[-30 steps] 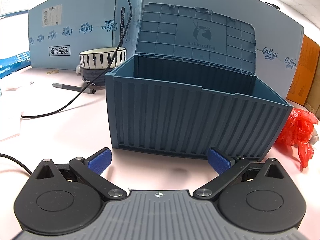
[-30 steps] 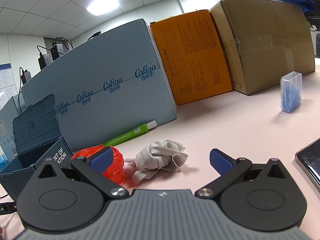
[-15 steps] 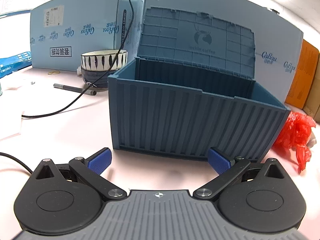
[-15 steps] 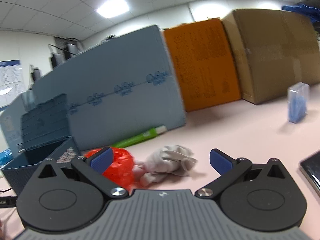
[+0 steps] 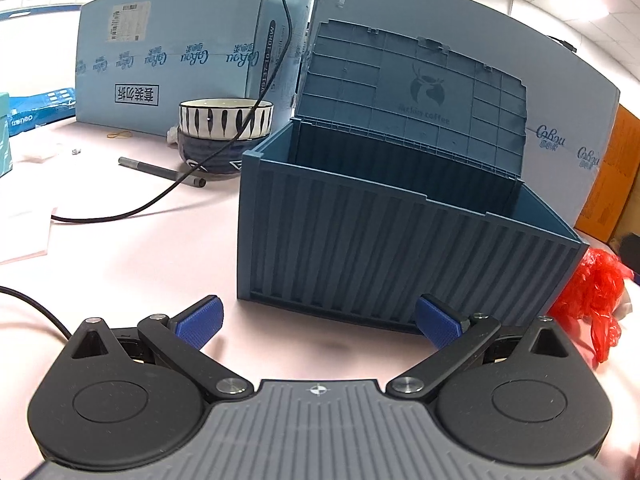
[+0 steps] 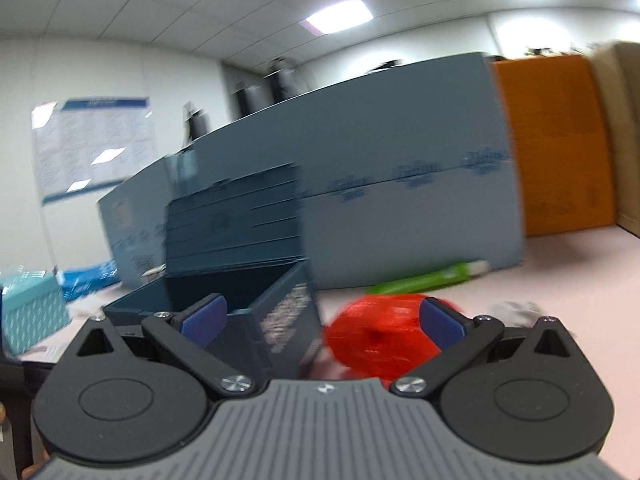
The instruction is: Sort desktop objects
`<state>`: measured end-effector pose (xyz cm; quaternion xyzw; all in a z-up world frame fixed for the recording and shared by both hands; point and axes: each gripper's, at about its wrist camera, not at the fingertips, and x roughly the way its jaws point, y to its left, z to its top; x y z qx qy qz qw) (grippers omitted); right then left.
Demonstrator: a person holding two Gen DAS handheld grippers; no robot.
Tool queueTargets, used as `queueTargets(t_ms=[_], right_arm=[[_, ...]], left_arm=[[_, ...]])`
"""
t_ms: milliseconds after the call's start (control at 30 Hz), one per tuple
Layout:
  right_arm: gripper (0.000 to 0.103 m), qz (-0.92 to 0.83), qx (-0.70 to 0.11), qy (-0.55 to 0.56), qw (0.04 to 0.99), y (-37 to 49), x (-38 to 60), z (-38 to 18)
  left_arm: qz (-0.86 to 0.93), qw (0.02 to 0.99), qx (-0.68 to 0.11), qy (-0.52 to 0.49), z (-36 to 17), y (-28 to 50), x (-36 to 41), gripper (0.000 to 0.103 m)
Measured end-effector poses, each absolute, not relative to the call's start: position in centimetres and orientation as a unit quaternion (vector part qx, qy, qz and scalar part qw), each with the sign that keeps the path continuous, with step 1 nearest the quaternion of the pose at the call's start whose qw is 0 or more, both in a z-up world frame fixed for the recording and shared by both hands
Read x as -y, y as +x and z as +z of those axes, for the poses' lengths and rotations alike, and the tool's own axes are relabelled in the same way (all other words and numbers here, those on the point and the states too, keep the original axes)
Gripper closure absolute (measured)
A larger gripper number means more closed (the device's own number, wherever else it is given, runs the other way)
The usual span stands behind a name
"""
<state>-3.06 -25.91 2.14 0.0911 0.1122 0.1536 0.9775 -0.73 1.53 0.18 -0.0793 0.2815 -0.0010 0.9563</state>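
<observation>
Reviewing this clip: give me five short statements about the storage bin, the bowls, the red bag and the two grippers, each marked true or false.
1. The blue storage bin has its lid shut. False: the lid stands open.
2. The left gripper is open and holds nothing. True.
3. The striped bowl sits on top of a dark bowl. True.
4. The right gripper is clamped on the red plastic bag. False: its jaws are open.
5. A grey pen lies inside the bin. False: it lies on the table.
</observation>
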Motion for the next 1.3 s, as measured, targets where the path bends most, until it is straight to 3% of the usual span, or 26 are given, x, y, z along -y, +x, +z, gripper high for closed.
queueTargets(t_ms=[433, 633, 1033, 1300], right_arm=[[0.000, 0.126, -0.151, 0.088, 0.976, 4.1, 21.8, 3.3], [0.000, 0.092, -0.079, 0.095, 0.988, 3.6, 21.8, 3.8], [0.000, 0.130, -0.224, 0.078, 0.963, 8.4, 20.9, 2.6], [0.000, 0.166, -0.271, 0.054, 0.947, 8.0, 19.5, 2.5]], left_arm=[[-0.017, 0.953, -0.292, -0.083, 0.0, -0.3, -1.3, 0.000], [-0.029, 0.951, -0.295, -0.084, 0.0, -0.3, -1.2, 0.000], [-0.040, 0.947, -0.307, -0.084, 0.0, 0.4, -0.8, 0.000], [-0.041, 0.948, -0.304, -0.088, 0.1, 0.1, -0.6, 0.000]])
